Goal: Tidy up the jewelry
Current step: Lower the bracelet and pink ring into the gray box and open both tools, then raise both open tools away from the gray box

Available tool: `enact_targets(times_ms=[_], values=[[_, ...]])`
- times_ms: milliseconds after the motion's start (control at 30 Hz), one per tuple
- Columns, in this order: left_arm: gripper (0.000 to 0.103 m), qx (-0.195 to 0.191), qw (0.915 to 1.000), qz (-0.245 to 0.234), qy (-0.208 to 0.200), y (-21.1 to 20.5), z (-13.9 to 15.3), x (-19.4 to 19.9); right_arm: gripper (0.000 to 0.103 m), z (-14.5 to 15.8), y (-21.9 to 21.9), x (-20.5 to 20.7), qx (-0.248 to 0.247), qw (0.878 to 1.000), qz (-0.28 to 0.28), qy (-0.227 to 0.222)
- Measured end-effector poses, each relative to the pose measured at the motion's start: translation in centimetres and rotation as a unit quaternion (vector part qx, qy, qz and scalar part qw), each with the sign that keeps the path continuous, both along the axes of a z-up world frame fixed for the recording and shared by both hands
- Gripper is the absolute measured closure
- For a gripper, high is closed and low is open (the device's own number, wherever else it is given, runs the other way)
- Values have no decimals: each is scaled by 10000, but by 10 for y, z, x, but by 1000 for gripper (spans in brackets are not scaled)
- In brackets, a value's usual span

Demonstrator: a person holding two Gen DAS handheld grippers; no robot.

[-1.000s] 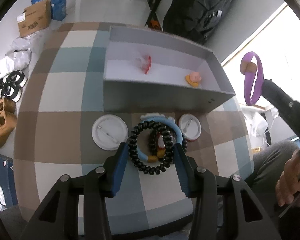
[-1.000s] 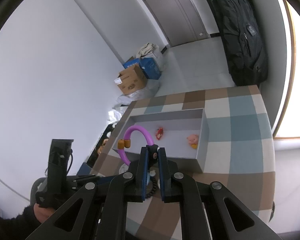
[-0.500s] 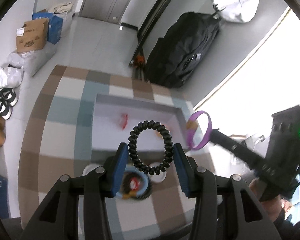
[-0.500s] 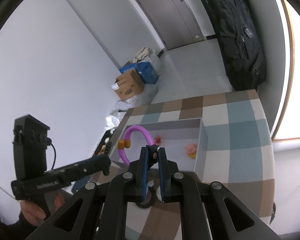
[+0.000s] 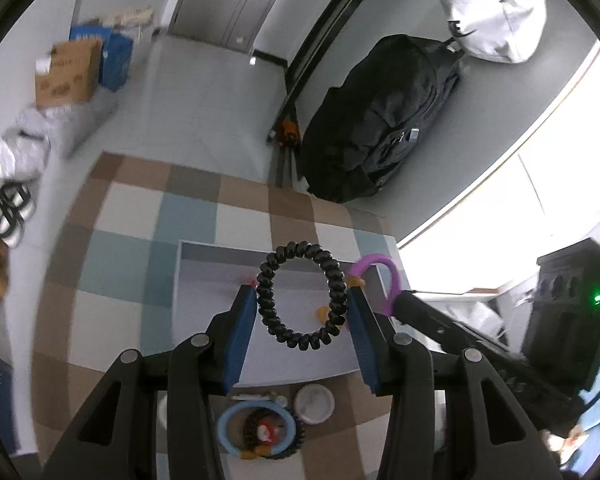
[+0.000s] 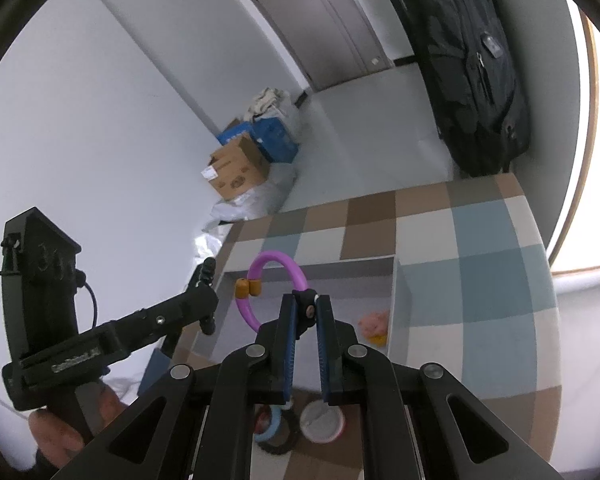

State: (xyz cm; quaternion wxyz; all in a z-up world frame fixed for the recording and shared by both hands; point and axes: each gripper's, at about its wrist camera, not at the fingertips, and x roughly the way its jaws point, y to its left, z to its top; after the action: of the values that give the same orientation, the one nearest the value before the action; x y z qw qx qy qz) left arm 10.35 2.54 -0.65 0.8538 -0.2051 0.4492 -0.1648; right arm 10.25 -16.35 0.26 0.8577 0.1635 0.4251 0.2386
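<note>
My left gripper (image 5: 302, 300) is shut on a black spiral bracelet (image 5: 302, 295), which hangs in the air over the grey box (image 5: 204, 252). My right gripper (image 6: 306, 304) is shut on a purple ring bracelet (image 6: 274, 289) with orange beads, also above the grey box (image 6: 396, 300); in the left wrist view the purple bracelet (image 5: 384, 280) shows to the right. A pink and yellow charm (image 6: 374, 326) and a red piece (image 5: 252, 282) lie inside the box. On the cloth in front lie a light blue bracelet (image 5: 256, 428) over dark beads and a white round case (image 5: 314, 402).
The checked cloth (image 5: 120, 248) covers the table, whose edges curve off at left and right. A black backpack (image 5: 380, 120) leans on the wall beyond it. Cardboard and blue boxes (image 5: 72, 72) and shoes (image 5: 4, 208) sit on the floor at left. A hand (image 6: 68, 432) grips the left tool.
My left gripper rose off the pile with the black spiral bracelet and moved over the box. The right gripper with the purple bracelet came closer to the box and to the left gripper.
</note>
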Motion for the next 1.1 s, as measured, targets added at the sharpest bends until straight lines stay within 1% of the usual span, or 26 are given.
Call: enact_targets(times_ms=[167, 333, 467, 500, 533, 567, 600, 633, 667, 700, 733, 833, 867, 933, 1100], values=[[63, 30, 9997, 94, 214, -1, -9, 11, 94, -9, 3, 11, -46, 9999, -31, 139], [63, 252, 9991, 56, 326, -6, -17, 17, 94, -16, 5, 18, -172, 9995, -63, 253], [62, 430, 9985, 44, 342, -8, -20, 18, 93, -22, 3, 24, -149, 9992, -73, 376], [62, 442, 9984, 25, 349, -9, -20, 18, 91, -21, 2, 24, -145, 9992, -84, 366], [62, 442, 9984, 1, 356, -10, -20, 19, 90, -21, 1, 25, -128, 9993, -92, 351], [57, 440, 9983, -13, 371, -10, -19, 20, 90, -20, 1, 25, -112, 9993, -106, 328], [52, 442, 9982, -34, 394, -11, -19, 20, 88, -18, 0, 25, -94, 9994, -122, 303], [49, 382, 9984, -73, 405, -11, -18, 20, 82, -16, 0, 25, -63, 9995, -123, 273], [43, 302, 9987, -90, 393, -11, -18, 20, 77, -14, -1, 24, -39, 9996, -128, 246], [34, 175, 9991, -112, 369, -9, -16, 18, 65, -12, -3, 23, 9, 9997, -140, 196], [31, 117, 9993, -92, 354, -8, -15, 18, 55, -8, -5, 21, 71, 9998, -149, 124], [28, 30, 9997, -38, 227, -3, -9, 14, 41, 2, -9, 15, 152, 9997, -168, -127], [26, 66, 9998, -13, 210, -2, -8, 13, 40, 6, -11, 13, 179, 9995, -164, -194], [24, 140, 9998, 34, 159, -1, -5, 11, 34, 9, -12, 11, 191, 9994, -169, -235], [24, 314, 9994, 66, 150, -2, -2, 7, 32, 12, -10, 8, 163, 9994, -152, -250]])
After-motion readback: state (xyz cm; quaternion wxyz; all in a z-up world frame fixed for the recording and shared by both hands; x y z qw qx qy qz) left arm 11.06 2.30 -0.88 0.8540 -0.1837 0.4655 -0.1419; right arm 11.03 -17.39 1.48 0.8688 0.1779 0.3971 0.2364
